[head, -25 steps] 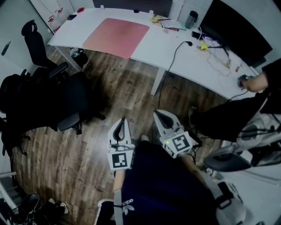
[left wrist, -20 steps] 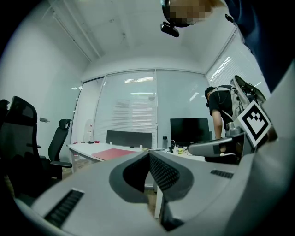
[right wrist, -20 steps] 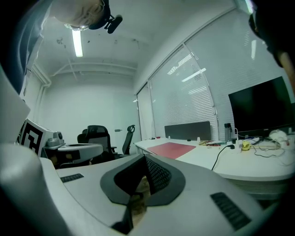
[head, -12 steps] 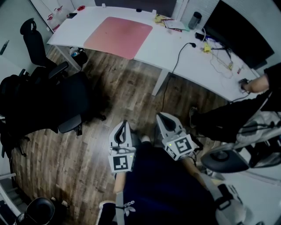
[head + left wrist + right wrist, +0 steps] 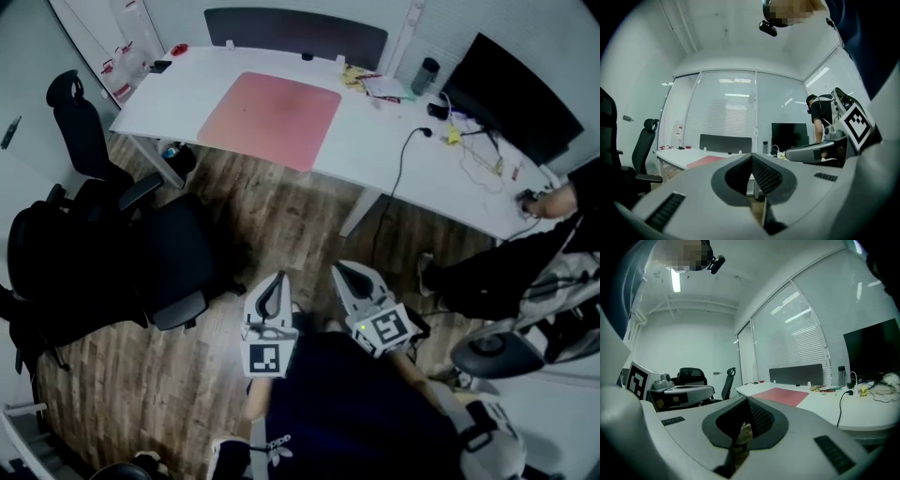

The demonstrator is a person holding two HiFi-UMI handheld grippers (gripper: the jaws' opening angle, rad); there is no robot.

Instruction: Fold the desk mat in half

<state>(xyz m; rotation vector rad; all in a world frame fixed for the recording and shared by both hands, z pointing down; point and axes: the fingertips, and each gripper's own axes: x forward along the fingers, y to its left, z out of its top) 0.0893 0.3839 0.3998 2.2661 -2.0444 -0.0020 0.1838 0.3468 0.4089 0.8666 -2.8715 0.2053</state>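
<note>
Grey left gripper (image 5: 274,281), right gripper (image 5: 345,270): side by side, near level, close to the body above wood floor (image 5: 281,220); both jaw pairs pressed together, nothing between. Pink desk mat (image 5: 272,120): flat, unfolded, on white desk (image 5: 375,150), well apart. Black chair (image 5: 141,262): left.

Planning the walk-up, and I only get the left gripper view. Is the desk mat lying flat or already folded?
Observer: Flat. The desk mat lies in one layer on the white desk.
Operator: Anything sitting on it?
Observer: Nothing shows on it. In the head view, papers and a tumbler sit on the desk to its right.
Operator: And the other gripper?
Observer: The right gripper has its jaws together, with nothing between them.
</note>
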